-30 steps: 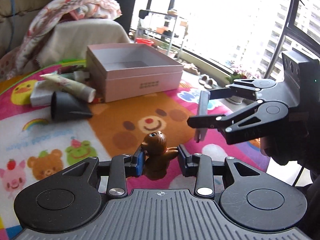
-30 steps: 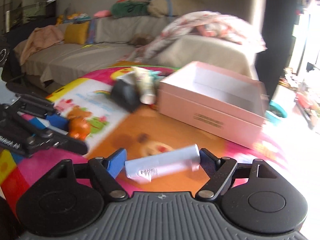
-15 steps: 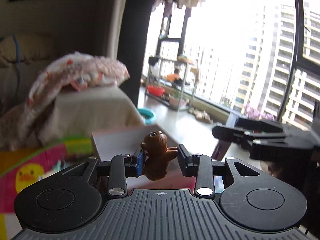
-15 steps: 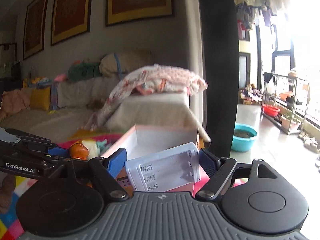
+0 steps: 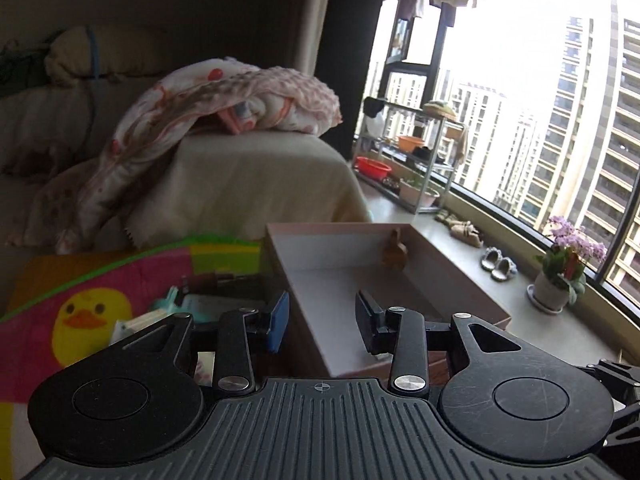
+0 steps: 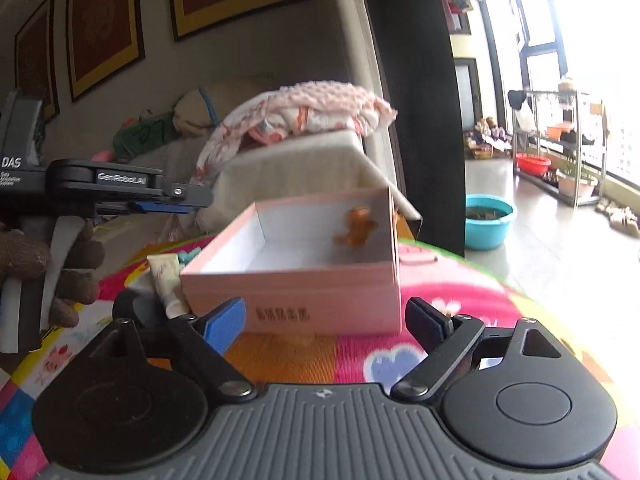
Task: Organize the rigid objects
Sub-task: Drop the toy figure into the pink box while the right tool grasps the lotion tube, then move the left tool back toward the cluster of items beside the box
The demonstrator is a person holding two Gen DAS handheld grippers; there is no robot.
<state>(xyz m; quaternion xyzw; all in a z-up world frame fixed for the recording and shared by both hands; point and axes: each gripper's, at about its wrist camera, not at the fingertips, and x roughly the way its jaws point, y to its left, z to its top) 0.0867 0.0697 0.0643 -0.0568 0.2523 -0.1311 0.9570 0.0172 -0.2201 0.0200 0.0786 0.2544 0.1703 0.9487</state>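
Left gripper (image 5: 322, 322): fingers apart, nothing between the pads; it has let go and grasps nothing. One pad is blue, the other dark. Its fingers hang over the near left corner of the pink box (image 5: 460, 276), pointing into it.

Right gripper (image 6: 324, 324): jaws spreading wider at this moment, nothing between them. It hangs above the play mat (image 6: 460, 292), just in front of the pink box's printed front wall.

Bear figurine (image 6: 356, 227): small, brown-orange, blurred. It shows inside the pink box, against the far right corner. I cannot tell whether it rests on the box floor or is off it.

Pink box: open top, white inside, standing on the play mat. No other thing shows inside from either view, though the near part of the floor is hidden by the front wall in the right wrist view.

Left of the pink box: a cream tube (image 6: 166, 278) lies touching or just beside its left wall; a dark rounded object beside it is mostly hidden. The hand (image 6: 60, 272) that bears the left gripper shows further left.

Behind the pink box: a covered sofa end with a crumpled pink blanket (image 6: 312, 114) on top.

Right of the pink box: a teal basin (image 6: 490, 222) on the floor, well apart.
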